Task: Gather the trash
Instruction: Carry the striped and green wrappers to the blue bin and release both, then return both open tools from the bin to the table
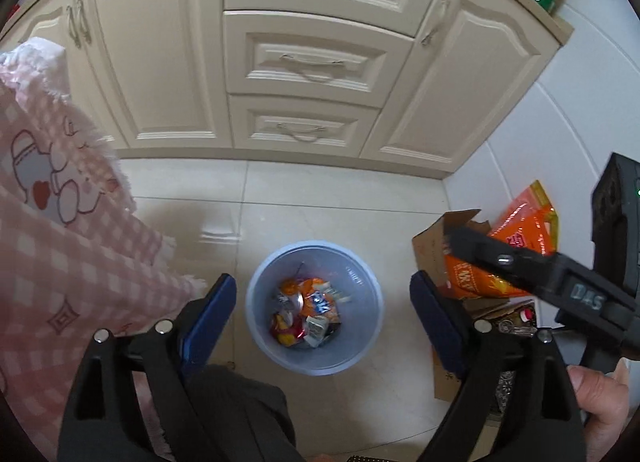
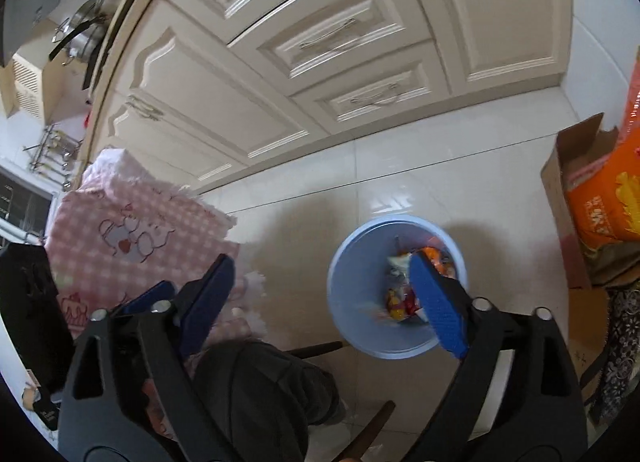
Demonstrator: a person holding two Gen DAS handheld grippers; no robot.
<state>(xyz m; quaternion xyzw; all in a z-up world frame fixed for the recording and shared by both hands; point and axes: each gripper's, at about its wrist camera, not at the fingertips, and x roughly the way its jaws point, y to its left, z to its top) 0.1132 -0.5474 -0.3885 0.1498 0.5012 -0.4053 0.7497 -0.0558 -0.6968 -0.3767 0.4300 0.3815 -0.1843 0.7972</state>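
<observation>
Trash (image 1: 306, 314) is seen lying at the bottom of a pale blue bin (image 1: 256, 314) on the white tiled floor (image 1: 320, 201): crumpled wrappers in orange, red and silver, heaped together in the middle. Nearest the camera, the left gripper (image 1: 322, 308) is held above the bin with its jaws spread wide, and nothing is gripped between its blue pads; the bin is framed in the gap. The right gripper (image 2: 322, 290) is likewise held wide open and empty, one blue pad overlapping the bin's rim in its own view. In the left wrist view its black body is seen at the right edge, held by a hand (image 1: 600, 394). To the left a pink checked cloth (image 1: 60, 246) with a cartoon print hangs down. To the right of the bin an open cardboard box (image 1: 430, 244) stands on the floor, with orange bags (image 1: 520, 229) in and behind it. Farthest off, cream cabinets (image 1: 160, 61) with three drawers (image 1: 316, 57) are ranged along the wall.
</observation>
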